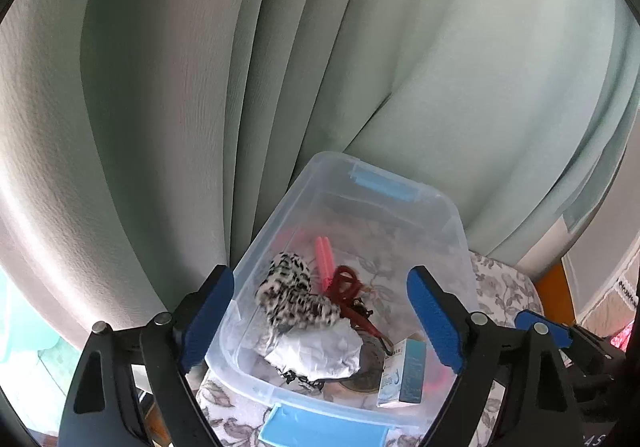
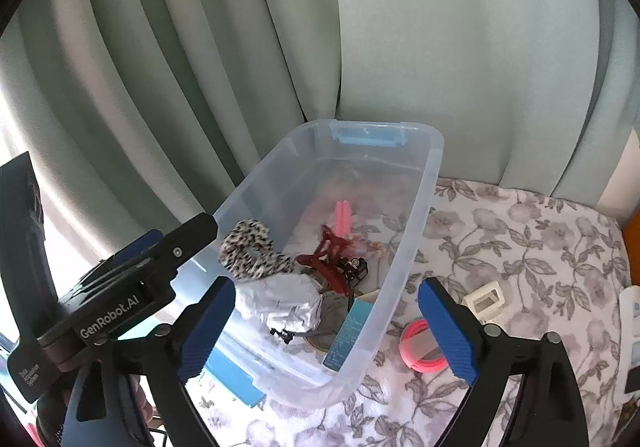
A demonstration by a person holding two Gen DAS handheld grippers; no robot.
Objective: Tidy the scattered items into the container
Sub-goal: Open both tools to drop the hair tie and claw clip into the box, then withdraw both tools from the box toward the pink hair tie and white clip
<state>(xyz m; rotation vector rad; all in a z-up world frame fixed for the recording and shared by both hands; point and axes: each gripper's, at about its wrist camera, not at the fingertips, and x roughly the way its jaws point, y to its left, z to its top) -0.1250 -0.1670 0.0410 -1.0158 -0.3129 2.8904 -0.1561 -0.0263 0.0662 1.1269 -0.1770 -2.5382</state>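
Your clear plastic container [image 2: 416, 207] sits on the floral cloth [image 2: 520, 239] against the pale green curtain [image 2: 400, 27], blue latches at its near and far ends. Inside lie a black-and-white scrunchie [image 1: 288, 291], a crumpled silver packet [image 1: 320, 351], a dark red hair claw [image 1: 346, 285], pink clips [image 1: 323, 259] and a small blue box [image 1: 404, 375]. Your left gripper [image 1: 320, 323] hangs over the container with jaws wide and nothing between them; your right gripper [image 2: 324, 327] is likewise spread and empty. A pink tape roll [image 2: 420, 343] and a white device [image 2: 486, 299] lie on the cloth right of the container
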